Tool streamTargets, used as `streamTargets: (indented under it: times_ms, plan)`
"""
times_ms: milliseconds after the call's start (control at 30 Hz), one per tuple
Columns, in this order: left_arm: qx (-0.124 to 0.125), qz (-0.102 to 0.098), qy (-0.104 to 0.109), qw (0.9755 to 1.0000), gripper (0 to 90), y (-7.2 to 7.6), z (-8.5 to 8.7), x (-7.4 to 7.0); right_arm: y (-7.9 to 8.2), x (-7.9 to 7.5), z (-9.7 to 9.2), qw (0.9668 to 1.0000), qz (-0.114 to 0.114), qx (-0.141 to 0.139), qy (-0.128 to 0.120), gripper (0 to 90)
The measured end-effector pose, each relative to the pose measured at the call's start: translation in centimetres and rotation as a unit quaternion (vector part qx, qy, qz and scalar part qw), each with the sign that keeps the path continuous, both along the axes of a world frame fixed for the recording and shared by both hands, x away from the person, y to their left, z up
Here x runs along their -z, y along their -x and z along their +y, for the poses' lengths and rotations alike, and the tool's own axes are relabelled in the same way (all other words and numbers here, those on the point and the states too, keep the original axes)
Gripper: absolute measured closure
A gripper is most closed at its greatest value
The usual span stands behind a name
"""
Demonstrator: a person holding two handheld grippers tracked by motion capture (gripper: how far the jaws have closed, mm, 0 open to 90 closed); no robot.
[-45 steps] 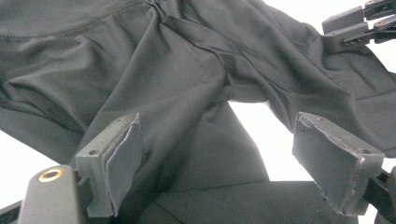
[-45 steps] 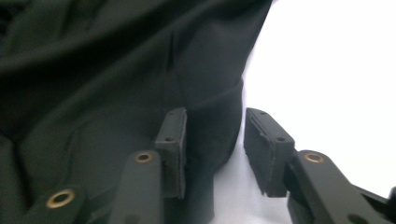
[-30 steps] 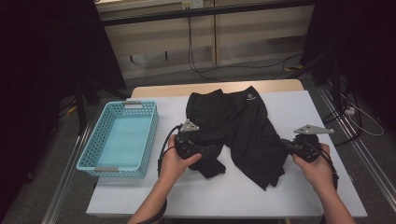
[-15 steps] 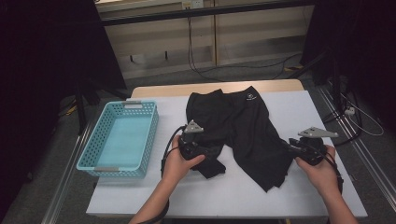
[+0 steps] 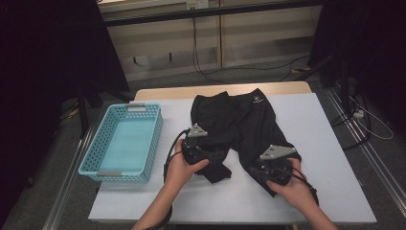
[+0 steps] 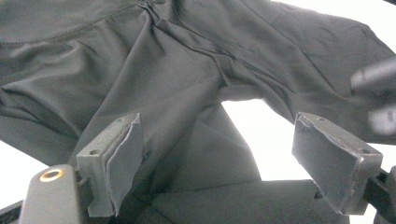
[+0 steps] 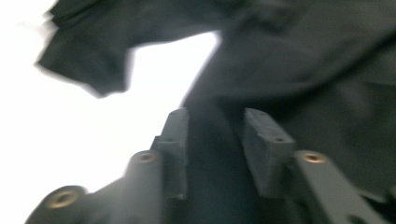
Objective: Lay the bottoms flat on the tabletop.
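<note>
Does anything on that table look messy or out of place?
Only the black shorts. They lie rumpled on the white table, and the leg by the left gripper is bunched and folded under itself rather than flat. The blue basket beside them sits straight. Nothing looks spilled or damaged.

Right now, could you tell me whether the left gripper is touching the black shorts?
Touching. In the left gripper view, the left gripper stands open, and its left pad lies against the fabric of the black shorts, which bunches under it.
</note>
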State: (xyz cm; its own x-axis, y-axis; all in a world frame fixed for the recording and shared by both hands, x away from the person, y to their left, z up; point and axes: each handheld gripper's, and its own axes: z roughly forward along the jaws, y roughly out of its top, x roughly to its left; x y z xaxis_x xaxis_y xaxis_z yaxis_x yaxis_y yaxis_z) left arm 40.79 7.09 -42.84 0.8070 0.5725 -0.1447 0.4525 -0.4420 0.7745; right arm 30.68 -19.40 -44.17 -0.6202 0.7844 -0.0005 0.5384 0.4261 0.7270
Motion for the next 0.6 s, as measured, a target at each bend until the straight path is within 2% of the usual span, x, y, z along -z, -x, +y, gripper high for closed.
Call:
streamTargets:
  times_ms: [67, 133, 167, 200, 267, 300, 433, 600]
  plan:
    - [0.001, 0.0, -0.001, 1.0, 17.0, 0.0, 0.1, -0.1, 0.3, 0.3, 0.9, 0.9994, 0.014, -0.03, 0.011, 72.3]
    - [0.0, -0.001, 0.0, 1.0, 17.1, 0.0, 0.1, -0.1, 0.4, 0.8, 1.6, 0.9982, 0.02, -0.039, 0.04, 72.0]
    - [0.0, -0.001, 0.001, 1.0, 17.1, 0.0, 0.1, -0.1, 0.5, 0.9, 1.6, 0.9983, 0.015, -0.041, 0.039, 74.2]
    - [0.0, -0.001, 0.0, 1.0, 17.1, 0.0, 0.1, -0.1, 0.5, 0.9, 1.6, 0.9984, 0.019, -0.04, 0.036, 75.6]
    - [0.001, -0.001, -0.003, 1.0, 17.1, 0.0, 0.0, -0.1, 0.4, 1.0, 1.5, 0.9988, 0.024, -0.034, 0.027, 85.6]
    - [0.001, 0.0, -0.002, 1.0, 17.2, -0.1, 0.0, -0.1, 0.3, 1.0, 1.5, 0.999, 0.026, -0.029, 0.023, 86.7]
    - [-0.002, -0.002, -0.001, 1.0, 17.2, -0.1, 0.1, -0.2, -0.3, 1.0, 1.6, 0.9993, 0.031, -0.018, 0.003, 87.7]
    - [-0.003, -0.001, 0.001, 1.0, 17.2, 0.0, 0.1, -0.2, -0.8, 0.5, 3.2, 0.9985, 0.016, -0.034, -0.038, 84.9]
